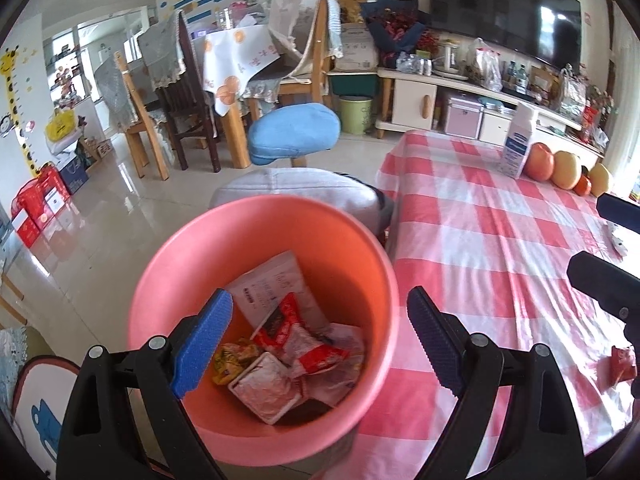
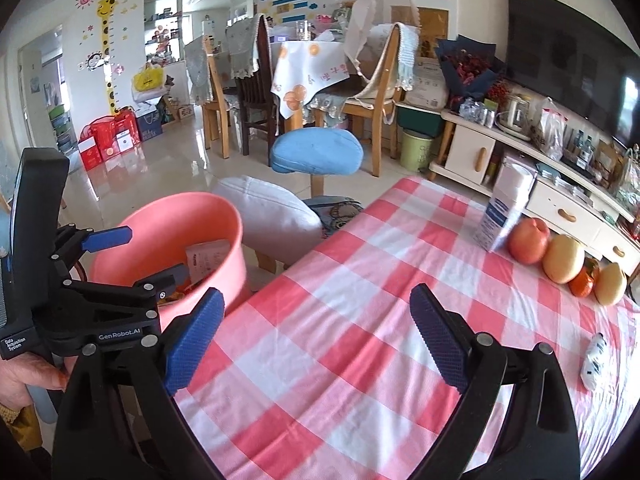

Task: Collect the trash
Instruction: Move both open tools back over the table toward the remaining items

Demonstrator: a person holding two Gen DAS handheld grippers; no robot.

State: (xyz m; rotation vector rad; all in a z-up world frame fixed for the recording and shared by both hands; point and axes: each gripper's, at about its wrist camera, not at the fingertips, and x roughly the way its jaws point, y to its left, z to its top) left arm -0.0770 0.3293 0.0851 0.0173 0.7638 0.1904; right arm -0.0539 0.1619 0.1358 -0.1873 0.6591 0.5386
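A salmon-pink bucket point(image 1: 256, 240) stands beside the table's left edge. It holds a white carton point(image 1: 272, 284), a red wrapper point(image 1: 296, 332), a yellow wrapper point(image 1: 230, 360) and a plastic tray point(image 1: 266, 390). My left gripper point(image 1: 320, 316) hangs open above the bucket's mouth, nothing between its fingers. In the right wrist view it shows at the left as the left gripper point(image 2: 140, 258) over the bucket point(image 2: 160, 224), held by a hand. My right gripper point(image 2: 318, 308) is open above the checked tablecloth point(image 2: 360, 280), holding nothing. A white crumpled wrapper point(image 2: 596, 360) lies at the right. A red wrapper scrap point(image 1: 622, 364) lies on the cloth.
A milk carton point(image 2: 504, 216) and a row of fruit point(image 2: 560, 256) stand at the table's far right edge. A grey cushioned stool point(image 2: 272, 212) and a blue stool point(image 2: 316, 152) sit beyond the bucket. Dining chairs, a TV cabinet and a green bin stand farther back.
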